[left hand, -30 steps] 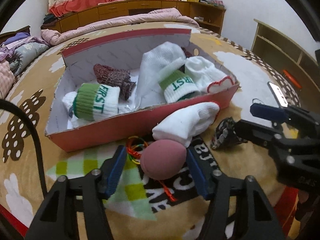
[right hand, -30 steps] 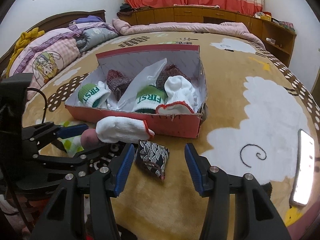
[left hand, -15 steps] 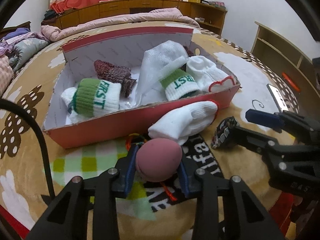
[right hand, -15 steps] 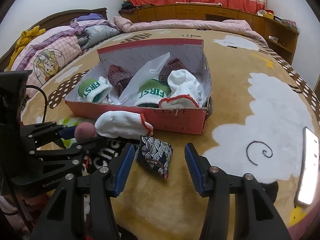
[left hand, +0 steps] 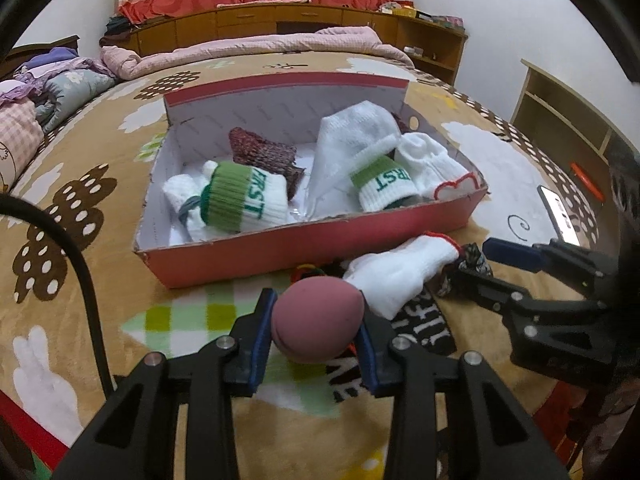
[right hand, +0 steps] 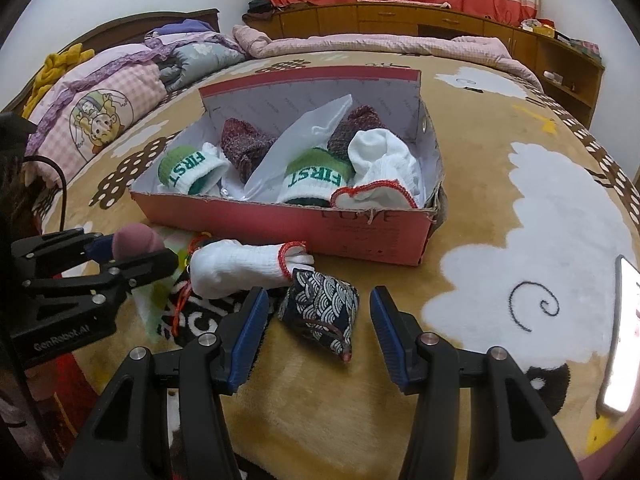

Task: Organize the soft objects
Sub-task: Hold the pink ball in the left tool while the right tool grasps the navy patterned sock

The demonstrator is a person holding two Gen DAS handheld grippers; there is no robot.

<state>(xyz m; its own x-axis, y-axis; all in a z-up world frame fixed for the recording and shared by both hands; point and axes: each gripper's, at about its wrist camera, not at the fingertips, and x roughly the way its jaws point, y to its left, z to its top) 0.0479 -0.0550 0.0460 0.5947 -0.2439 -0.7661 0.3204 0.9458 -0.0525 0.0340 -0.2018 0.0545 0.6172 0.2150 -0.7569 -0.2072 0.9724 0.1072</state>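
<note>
My left gripper (left hand: 316,336) is shut on a dusky pink soft ball (left hand: 318,318) and holds it just above the blanket, in front of the red cardboard box (left hand: 280,246); the ball also shows in the right wrist view (right hand: 134,238). The box (right hand: 360,232) holds several rolled socks. A white sock with red trim (right hand: 240,268) lies outside the box, also in the left wrist view (left hand: 400,272). My right gripper (right hand: 316,320) is open around a dark wave-patterned pouch (right hand: 322,312) without touching it.
A phone (right hand: 620,336) lies on the blanket at the right. Coloured rubber bands (left hand: 306,270) and a red cord (right hand: 180,308) lie by the white sock. Pillows and quilts (right hand: 112,92) are piled at the left. Wooden cabinets (right hand: 400,20) line the far wall.
My left gripper closed on the pink ball and lifted it slightly. My right gripper stayed open and moved closer around the patterned pouch.
</note>
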